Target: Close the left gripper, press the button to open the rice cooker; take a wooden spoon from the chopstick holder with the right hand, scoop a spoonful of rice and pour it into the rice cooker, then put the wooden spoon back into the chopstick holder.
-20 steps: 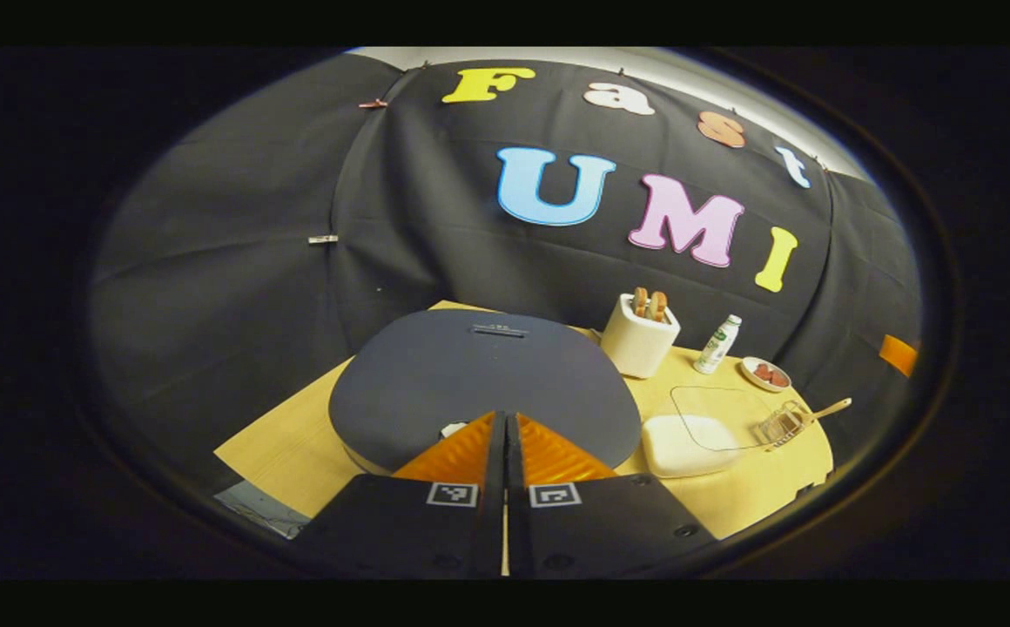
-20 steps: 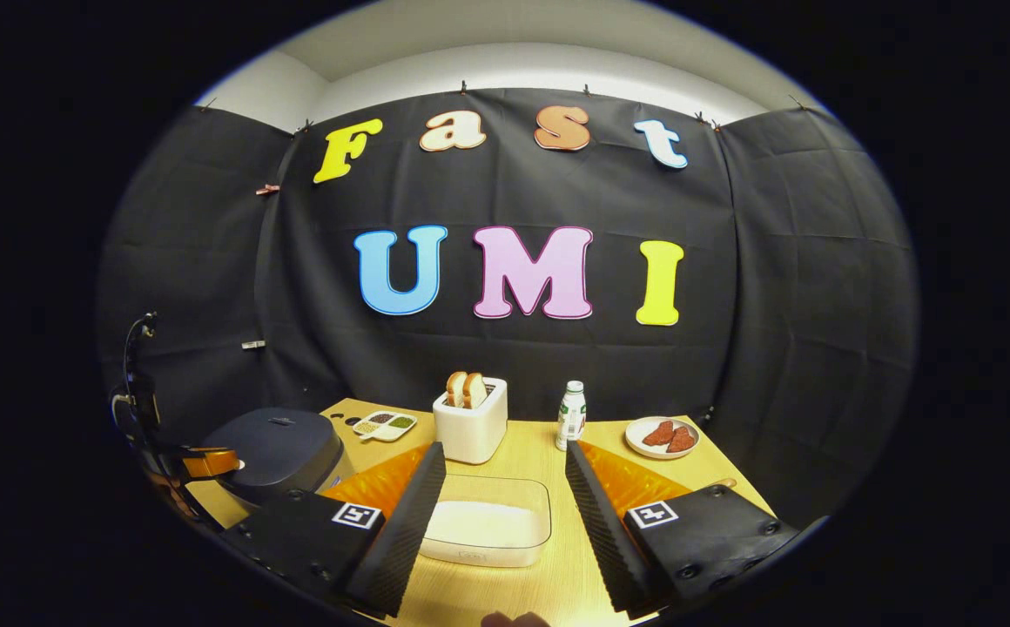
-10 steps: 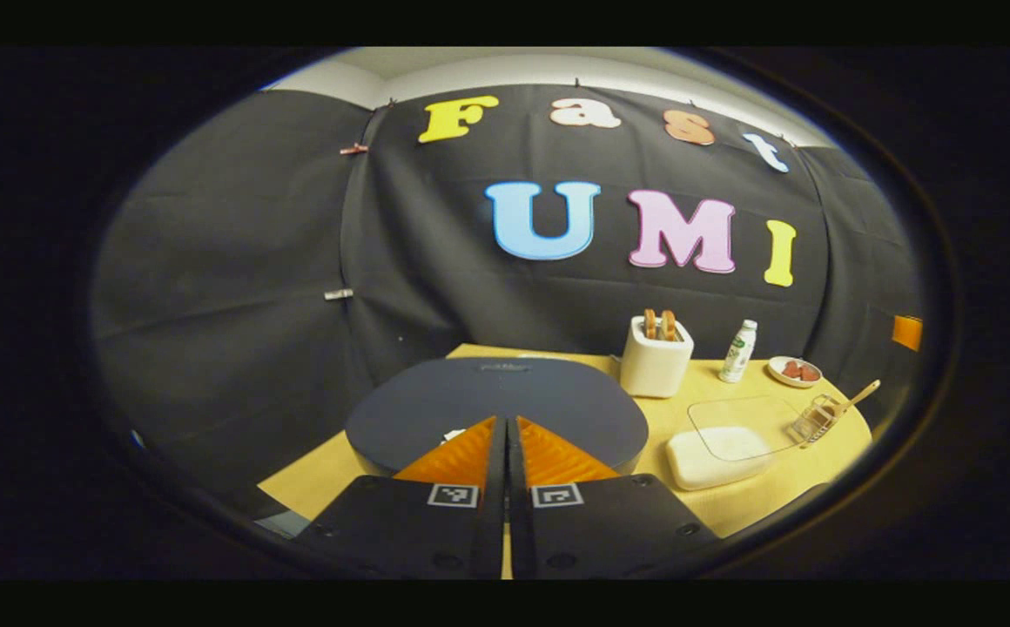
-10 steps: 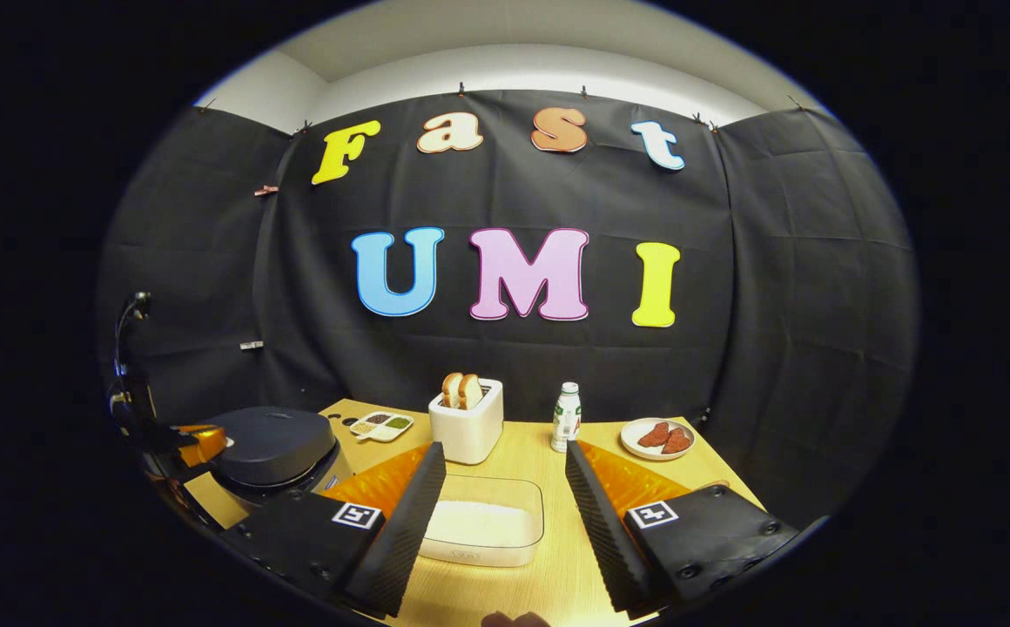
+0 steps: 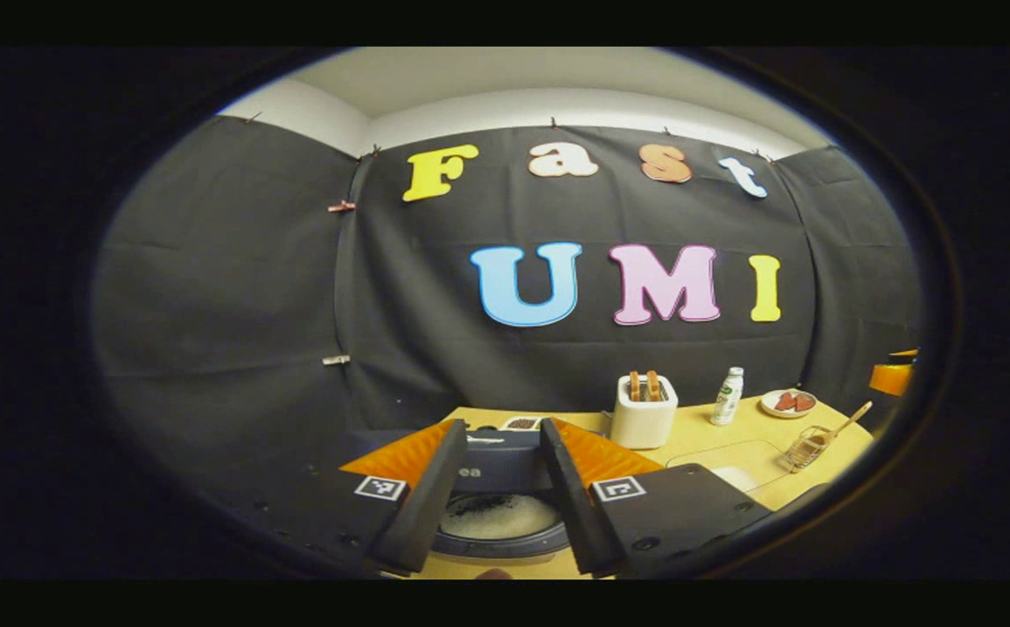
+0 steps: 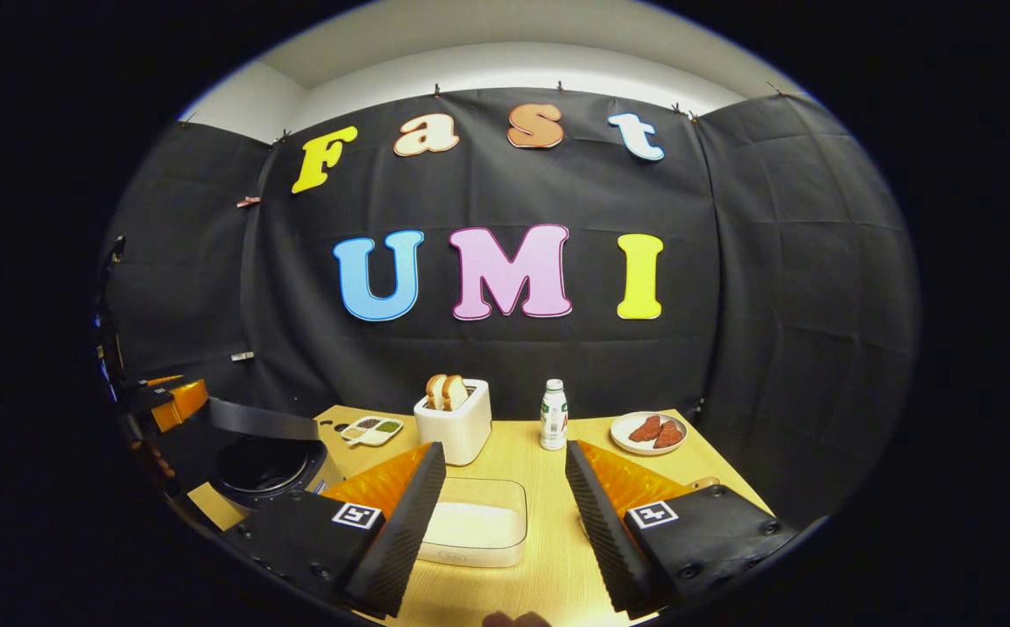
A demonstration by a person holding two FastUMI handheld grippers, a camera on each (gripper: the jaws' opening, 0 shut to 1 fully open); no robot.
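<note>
Rice cooker (image 6: pixel 265 466) stood open on the desk (image 6: pixel 540 475), both tools spread wide and empty

We saw the left tool (image 5: pixel 498 501) parted above the cooker's pot, with the raised lid (image 6: pixel 261 420) behind it. We saw the right tool (image 6: pixel 505 514) parted to the right of the cooker, over the clear box of rice (image 6: pixel 474 524). Farther right of the cooker, the wooden spoon (image 5: pixel 845 420) leaned in the wire chopstick holder (image 5: pixel 805 447). Behind the box, right of the cooker, stood a toaster (image 6: pixel 453 422), a bottle (image 6: pixel 553 414) and a plate (image 6: pixel 647 433)
</note>
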